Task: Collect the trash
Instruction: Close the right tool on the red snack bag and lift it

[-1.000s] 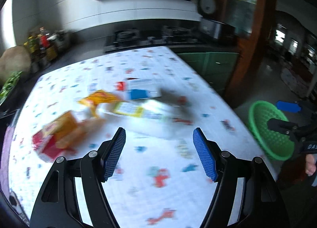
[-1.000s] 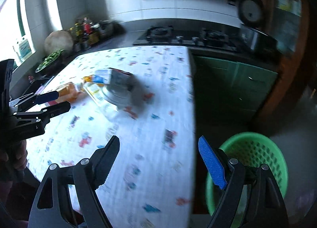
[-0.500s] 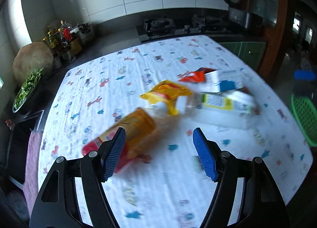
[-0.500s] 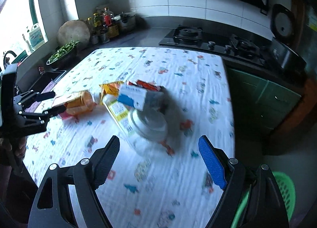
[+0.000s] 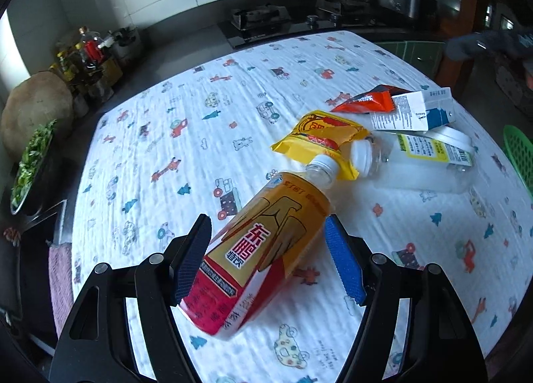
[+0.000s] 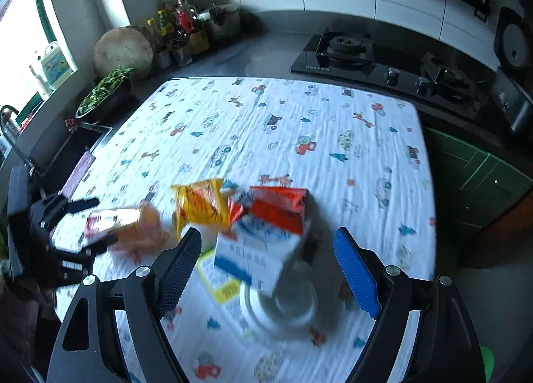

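An orange-and-red labelled drink bottle (image 5: pixel 260 249) lies on the patterned tablecloth, its body between the open fingers of my left gripper (image 5: pixel 268 256). Beyond it lie a yellow snack pouch (image 5: pixel 319 136), a clear plastic bottle (image 5: pixel 423 163), a white-and-blue carton (image 5: pixel 413 111) and a red wrapper (image 5: pixel 366 101). My right gripper (image 6: pixel 268 266) is open over the carton (image 6: pixel 256 253) and the clear bottle's base (image 6: pixel 279 306). The yellow pouch (image 6: pixel 200 203), the red wrapper (image 6: pixel 276 206) and the orange bottle (image 6: pixel 126 223) show in the right wrist view too, blurred.
A green basket (image 5: pixel 519 156) stands off the table's right edge. My left gripper shows at the left of the right wrist view (image 6: pixel 50 233). A bowl of greens (image 6: pixel 103 93), jars and a gas stove (image 6: pixel 383 63) sit on the counter behind the table.
Both grippers have moved in toward the trash pile. The orange bottle now lies between my left fingers, and the carton and clear bottle sit close between my right fingers.
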The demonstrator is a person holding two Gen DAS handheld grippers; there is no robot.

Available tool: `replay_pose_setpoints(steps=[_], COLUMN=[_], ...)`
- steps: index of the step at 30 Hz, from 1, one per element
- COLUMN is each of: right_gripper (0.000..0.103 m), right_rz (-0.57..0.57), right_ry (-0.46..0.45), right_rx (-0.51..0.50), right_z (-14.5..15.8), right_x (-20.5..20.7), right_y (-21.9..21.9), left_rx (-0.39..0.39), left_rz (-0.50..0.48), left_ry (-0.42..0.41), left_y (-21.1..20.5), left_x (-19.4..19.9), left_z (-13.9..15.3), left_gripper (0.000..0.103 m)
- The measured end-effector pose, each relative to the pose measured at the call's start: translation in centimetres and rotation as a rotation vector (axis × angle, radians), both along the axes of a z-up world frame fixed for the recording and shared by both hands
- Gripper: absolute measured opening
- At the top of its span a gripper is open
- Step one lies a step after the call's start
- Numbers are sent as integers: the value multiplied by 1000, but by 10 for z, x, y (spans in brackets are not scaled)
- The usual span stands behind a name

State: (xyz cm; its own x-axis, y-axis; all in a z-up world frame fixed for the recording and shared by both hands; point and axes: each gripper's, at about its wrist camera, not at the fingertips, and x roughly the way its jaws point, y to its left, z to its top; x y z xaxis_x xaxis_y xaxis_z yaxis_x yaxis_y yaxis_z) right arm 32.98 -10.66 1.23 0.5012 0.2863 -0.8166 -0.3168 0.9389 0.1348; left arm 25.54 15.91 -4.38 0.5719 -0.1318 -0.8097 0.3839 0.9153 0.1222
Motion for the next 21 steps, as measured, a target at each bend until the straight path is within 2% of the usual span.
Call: replay_pose_setpoints(steps=[5, 10, 15, 21], right_gripper=[79, 78, 76, 75], right_rz=[-47, -73, -109, -121], right_ry=[112, 205, 292, 335], right_rx=[47, 36, 59, 33], right_z=[-18, -44, -71, -91], right_x=[50, 84, 105, 120], right_y=[7, 17, 18, 23], left_rx=[4, -2, -17, -31], left_rz=[-44, -78, -107, -144], left_ry=[31, 55, 74, 99], left_y=[2, 6, 8, 3], left_x=[8, 16, 24, 29], left_z=[-9, -15, -19, -21], left_gripper=[70, 70, 73, 74])
